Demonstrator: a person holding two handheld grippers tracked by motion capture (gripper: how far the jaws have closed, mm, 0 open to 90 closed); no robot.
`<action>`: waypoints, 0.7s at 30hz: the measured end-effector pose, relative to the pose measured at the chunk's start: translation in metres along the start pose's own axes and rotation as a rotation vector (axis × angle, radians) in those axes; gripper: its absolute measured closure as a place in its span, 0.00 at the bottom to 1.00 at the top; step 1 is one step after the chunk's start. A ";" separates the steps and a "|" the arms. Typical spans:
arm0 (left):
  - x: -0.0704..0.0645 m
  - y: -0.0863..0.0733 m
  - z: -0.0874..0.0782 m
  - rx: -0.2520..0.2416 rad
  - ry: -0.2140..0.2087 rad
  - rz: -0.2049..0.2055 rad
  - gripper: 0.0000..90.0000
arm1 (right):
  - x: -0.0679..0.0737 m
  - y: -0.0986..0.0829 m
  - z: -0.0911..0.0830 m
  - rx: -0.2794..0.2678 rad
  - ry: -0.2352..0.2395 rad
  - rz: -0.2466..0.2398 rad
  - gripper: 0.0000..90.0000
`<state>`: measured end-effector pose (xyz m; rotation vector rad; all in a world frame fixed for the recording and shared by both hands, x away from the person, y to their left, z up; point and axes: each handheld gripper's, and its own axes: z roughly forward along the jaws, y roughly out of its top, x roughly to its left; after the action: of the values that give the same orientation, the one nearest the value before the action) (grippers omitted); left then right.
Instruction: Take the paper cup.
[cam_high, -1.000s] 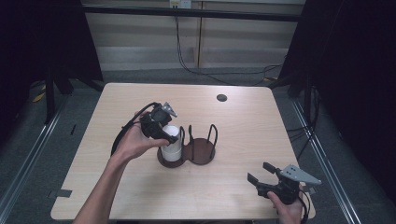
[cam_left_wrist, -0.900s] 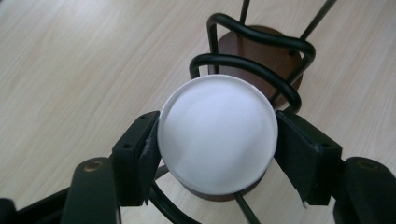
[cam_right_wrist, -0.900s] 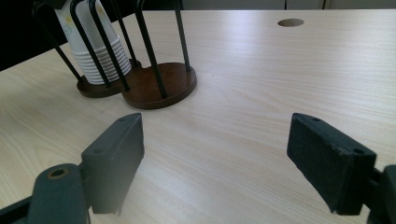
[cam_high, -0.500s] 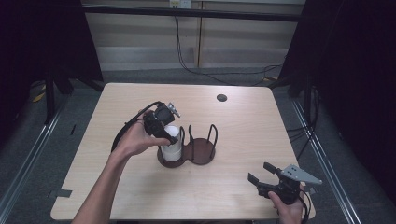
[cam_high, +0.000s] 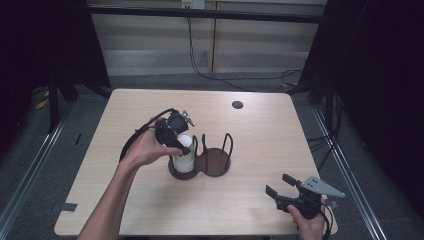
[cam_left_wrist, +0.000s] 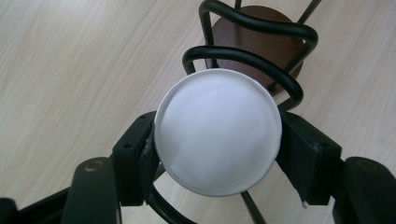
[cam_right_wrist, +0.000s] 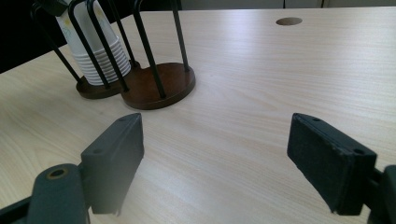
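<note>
Left gripper (cam_high: 181, 136): I clamped the top cup (cam_left_wrist: 218, 131), to lift it from the rack (cam_high: 215, 162).
Right gripper (cam_high: 283, 186): I kept it spread, empty, parked clear.

A lab: black curtains (cam_high: 55, 45), floor rails (cam_high: 30, 170), lone table (cam_high: 280, 130).

Right tool (cam_right_wrist: 215, 158): jaws spread wide, nothing between, above the counter (cam_right_wrist: 261, 74). Ahead left, wire holder (cam_right_wrist: 140, 79): stacked paper cups (cam_right_wrist: 95, 51) in far ring, near wooden base bare. Round hole (cam_right_wrist: 288, 21) far off.
</note>
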<state>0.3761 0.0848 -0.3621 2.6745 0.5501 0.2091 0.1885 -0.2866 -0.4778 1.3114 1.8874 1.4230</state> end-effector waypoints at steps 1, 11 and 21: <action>0.000 0.000 -0.001 -0.003 -0.007 -0.008 0.39 | 0.000 0.000 0.000 0.001 0.002 -0.001 0.20; 0.001 -0.002 -0.005 -0.006 -0.022 -0.020 0.39 | 0.001 0.000 0.000 0.003 0.004 0.001 0.20; 0.005 -0.003 -0.013 -0.041 -0.032 -0.054 0.39 | 0.001 0.000 0.001 0.006 0.005 0.004 0.20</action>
<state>0.3765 0.0933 -0.3511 2.6151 0.6013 0.1607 0.1887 -0.2856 -0.4780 1.3158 1.8943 1.4247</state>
